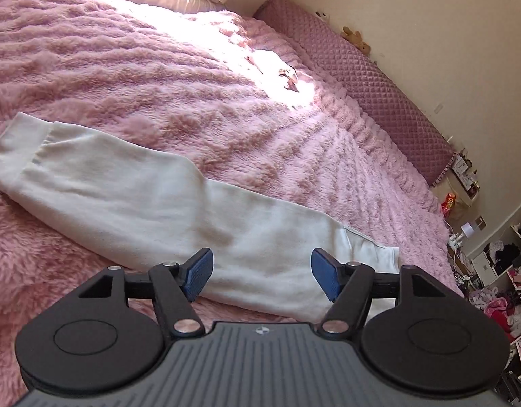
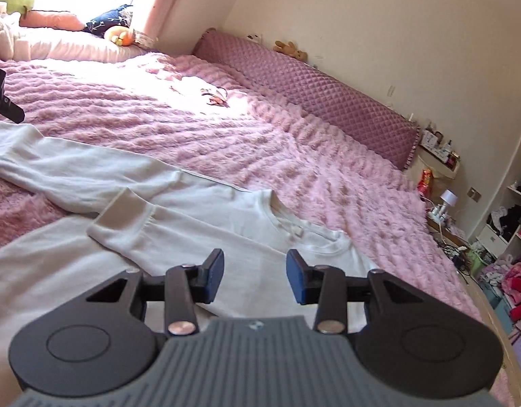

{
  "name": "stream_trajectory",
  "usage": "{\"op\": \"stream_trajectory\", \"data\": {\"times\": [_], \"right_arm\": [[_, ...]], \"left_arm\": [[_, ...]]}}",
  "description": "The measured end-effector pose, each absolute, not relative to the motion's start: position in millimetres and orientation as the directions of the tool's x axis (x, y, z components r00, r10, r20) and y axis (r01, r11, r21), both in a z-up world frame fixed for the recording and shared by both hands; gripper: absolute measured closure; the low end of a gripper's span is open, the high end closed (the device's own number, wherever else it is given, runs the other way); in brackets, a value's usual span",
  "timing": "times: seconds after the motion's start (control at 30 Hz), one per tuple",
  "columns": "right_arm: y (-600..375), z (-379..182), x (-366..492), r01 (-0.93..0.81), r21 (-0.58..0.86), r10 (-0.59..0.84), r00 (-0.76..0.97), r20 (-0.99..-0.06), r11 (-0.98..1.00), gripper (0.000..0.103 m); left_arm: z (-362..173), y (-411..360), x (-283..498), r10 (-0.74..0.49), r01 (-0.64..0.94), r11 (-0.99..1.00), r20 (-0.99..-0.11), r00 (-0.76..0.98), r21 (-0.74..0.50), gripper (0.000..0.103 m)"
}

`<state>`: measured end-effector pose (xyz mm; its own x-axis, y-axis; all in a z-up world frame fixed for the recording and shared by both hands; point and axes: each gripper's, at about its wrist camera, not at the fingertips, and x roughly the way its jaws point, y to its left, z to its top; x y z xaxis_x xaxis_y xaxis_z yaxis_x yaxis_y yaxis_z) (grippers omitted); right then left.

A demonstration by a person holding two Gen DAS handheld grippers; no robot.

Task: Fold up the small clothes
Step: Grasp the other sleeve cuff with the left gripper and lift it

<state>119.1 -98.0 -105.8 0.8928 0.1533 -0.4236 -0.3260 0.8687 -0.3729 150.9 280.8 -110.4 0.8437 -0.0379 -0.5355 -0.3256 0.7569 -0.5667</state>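
A white long-sleeved top (image 2: 179, 234) lies flat on a fluffy pink bed cover (image 2: 226, 135). One sleeve (image 2: 152, 224) is folded across the chest, its cuff (image 2: 121, 213) pointing left. The other sleeve (image 1: 152, 203) stretches out straight, its cuff (image 1: 19, 149) at the far left. My left gripper (image 1: 262, 276) is open and empty, just above that outstretched sleeve near the shoulder. My right gripper (image 2: 255, 278) is open and empty above the chest, just below the neckline (image 2: 311, 234). Part of the left gripper (image 2: 2, 105) shows at the right wrist view's left edge.
A quilted mauve headboard cushion (image 2: 311, 88) runs along the wall. Pillows and soft toys (image 2: 118, 35) lie at the bed's far end. A small dark item (image 1: 289, 76) lies on the sunlit cover. Shelves and piled clothes (image 2: 507, 271) stand beyond the bed at right.
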Motion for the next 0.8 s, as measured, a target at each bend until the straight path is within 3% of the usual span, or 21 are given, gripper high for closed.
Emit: {"op": "stream_trajectory", "data": {"times": [0.27,0.5,0.67,0.73,0.8], "right_arm": [[5,-109,113,-0.491,-0.166,0.354,0.787,-0.506,0.855,0.068],[46,-124,116,-0.5,-0.139,0.352,0.755,-0.553,0.855,0.068],[50,-126,122,-0.505,-0.18,0.335,0.759,-0.558,0.844,0.066],[50,-127,124,-0.5,-0.186,0.326,0.761,-0.562,0.846,0.066],[49,-129,128,-0.492,-0.192,0.315,0.763,-0.564,0.849,0.065]], "left_arm": [[-123,372,99,0.097,-0.465,0.643,-0.538,0.838,-0.608,0.025],[-155,417,91,0.126,-0.538,0.509,-0.561,0.818,-0.672,0.025],[-176,432,93,0.134,-0.525,0.44,-0.525,0.841,-0.729,0.026],[-177,433,97,0.153,-0.518,0.435,-0.506,0.849,-0.736,0.028],[-178,435,99,0.154,-0.5,0.429,-0.485,0.861,-0.752,0.04]]}}
